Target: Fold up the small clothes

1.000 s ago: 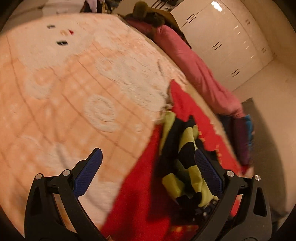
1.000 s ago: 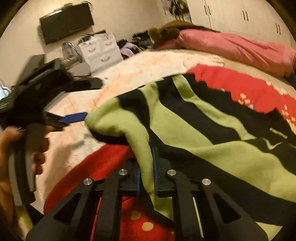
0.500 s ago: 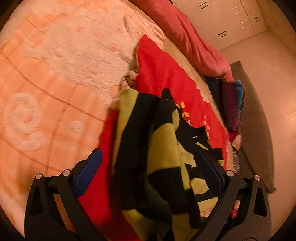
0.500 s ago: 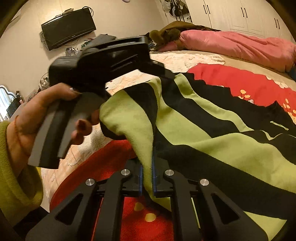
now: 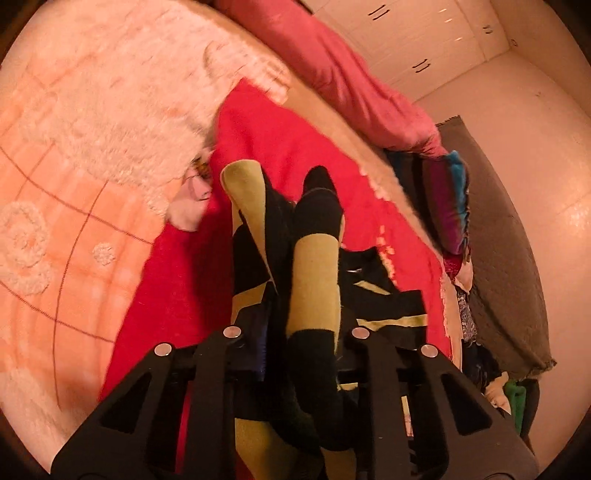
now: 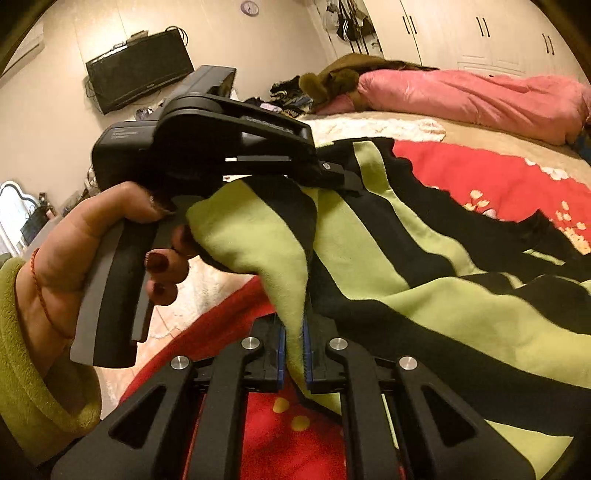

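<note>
The green-and-black striped fleece garment [image 6: 424,266] is bunched up and lifted at one edge, with the rest of it draped over a red fleece blanket with small yellow and white flowers [image 6: 498,177] that's spread on the bed. From the left wrist view the same striped garment [image 5: 314,280] rises in two folds right in front of the camera, red blanket [image 5: 266,147] all around it.

The right gripper [image 6: 293,350] is clamped down on a green fold of the garment, blue pads squeezed tight against the fabric on both sides. The left gripper [image 5: 299,332] has its fingers closed in on a thick bunch of the striped fabric too; you can also see that gripper [image 6: 332,175] from the right wrist camera, its tip pinching the upper edge of the garment just above the right one's grip. The left hand [image 6: 110,243], dark red nail polish, lime green sleeve, is squeezing the handle.

Under the red blanket there's a peach and white fuzzy bedspread [image 5: 74,147]. A pink quilted duvet [image 6: 472,99] lies rolled along the far side of the bed, white wardrobe doors [image 6: 480,33] behind it, and a black wall-mounted TV [image 6: 140,70] on the other wall.
</note>
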The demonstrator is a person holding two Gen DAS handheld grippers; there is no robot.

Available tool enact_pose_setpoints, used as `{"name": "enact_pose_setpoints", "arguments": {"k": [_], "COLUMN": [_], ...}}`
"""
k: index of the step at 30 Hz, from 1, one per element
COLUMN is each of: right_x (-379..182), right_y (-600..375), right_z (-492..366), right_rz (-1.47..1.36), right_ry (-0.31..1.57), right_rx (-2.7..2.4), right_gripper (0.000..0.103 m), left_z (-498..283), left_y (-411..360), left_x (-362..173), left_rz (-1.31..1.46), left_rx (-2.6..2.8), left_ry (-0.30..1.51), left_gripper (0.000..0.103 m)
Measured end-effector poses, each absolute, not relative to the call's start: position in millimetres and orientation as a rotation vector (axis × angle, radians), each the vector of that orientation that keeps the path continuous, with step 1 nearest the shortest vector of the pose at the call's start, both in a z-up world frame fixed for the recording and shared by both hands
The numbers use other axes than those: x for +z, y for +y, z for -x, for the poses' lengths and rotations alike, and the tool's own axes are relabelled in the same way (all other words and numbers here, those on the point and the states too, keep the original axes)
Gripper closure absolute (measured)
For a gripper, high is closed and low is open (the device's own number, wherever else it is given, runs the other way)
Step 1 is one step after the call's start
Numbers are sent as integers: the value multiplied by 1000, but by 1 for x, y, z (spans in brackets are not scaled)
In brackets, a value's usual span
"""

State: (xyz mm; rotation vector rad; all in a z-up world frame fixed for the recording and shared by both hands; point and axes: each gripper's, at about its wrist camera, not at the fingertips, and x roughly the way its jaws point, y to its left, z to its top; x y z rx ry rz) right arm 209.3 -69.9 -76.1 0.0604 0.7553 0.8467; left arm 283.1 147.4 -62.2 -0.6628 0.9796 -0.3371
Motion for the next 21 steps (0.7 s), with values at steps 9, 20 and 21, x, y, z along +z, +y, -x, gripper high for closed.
{"name": "enact_pose_setpoints", "arguments": {"k": [9,20,21], "right_x": [-51,-55,-59], "right_y": [-136,-226,-236], "right_z": [-192,-172,-172], "right_rz": [-178,-260,-273], "right_ry": [733,754,771], "right_rx": [808,724,712], "right_gripper": [97,97,97], "left_z": [-274,-260,-259], "left_y": [74,-44,-54], "left_x": [-10,-8,-11], "left_rz": [571,466,456], "left_rx": [-377,-406,-411], "left_ry": [955,1023,1032], "left_gripper": [90,87,87]}}
